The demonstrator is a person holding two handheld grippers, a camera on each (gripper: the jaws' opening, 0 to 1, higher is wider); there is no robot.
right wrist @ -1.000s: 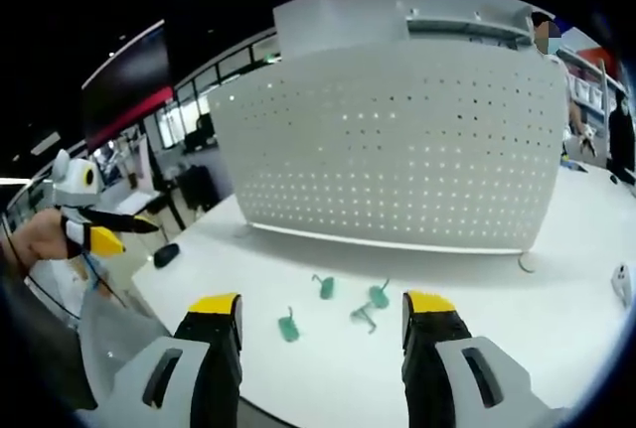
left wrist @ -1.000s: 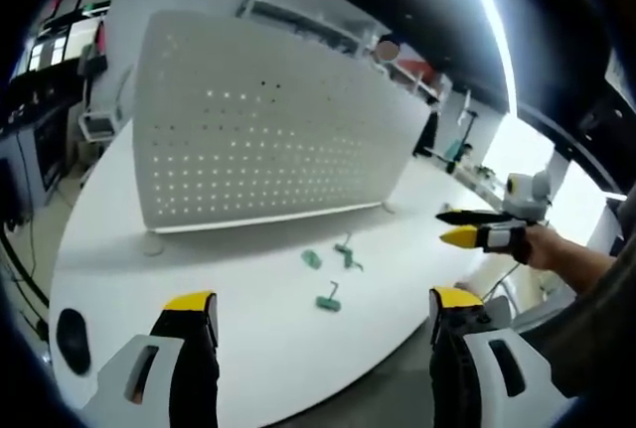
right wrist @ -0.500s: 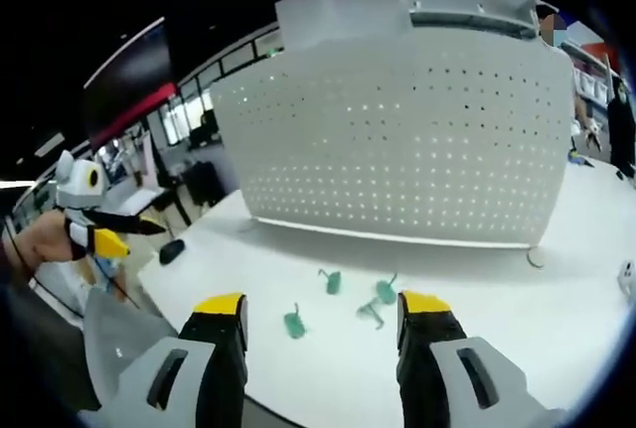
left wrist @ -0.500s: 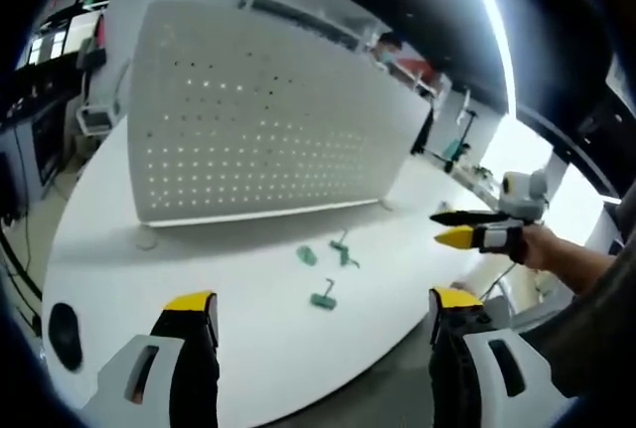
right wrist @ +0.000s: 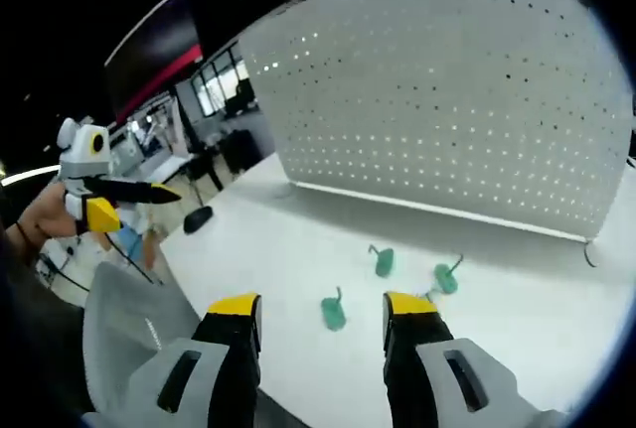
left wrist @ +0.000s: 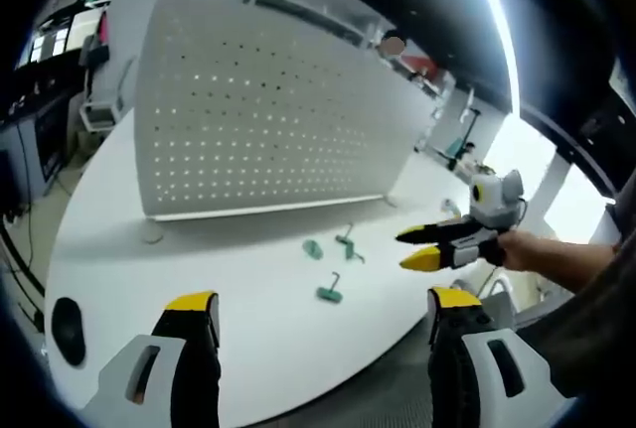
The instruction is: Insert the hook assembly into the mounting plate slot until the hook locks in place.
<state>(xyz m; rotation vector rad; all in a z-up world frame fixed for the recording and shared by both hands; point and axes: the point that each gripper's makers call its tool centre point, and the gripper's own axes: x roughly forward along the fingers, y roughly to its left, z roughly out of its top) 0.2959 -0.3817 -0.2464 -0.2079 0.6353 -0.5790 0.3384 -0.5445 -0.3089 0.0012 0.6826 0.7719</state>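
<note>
Right gripper view: three small green plastic hooks [right wrist: 333, 313] lie untouched on the white worktop [right wrist: 268, 249] before the white perforated mounting plate [right wrist: 467, 100]; both grippers' jaws stand apart, empty. Nothing inserted.

green hooks [right wrist: 332, 313] loose on table; white perforated mounting plate [left wrist: 268, 120] upright behind, apart

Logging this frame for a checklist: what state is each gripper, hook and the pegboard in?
Left gripper: open, empty.
Right gripper: open, empty, above the hooks.
Three green hooks: loose on the table, none mounted.
Pegboard: upright, no hook in it.
</note>
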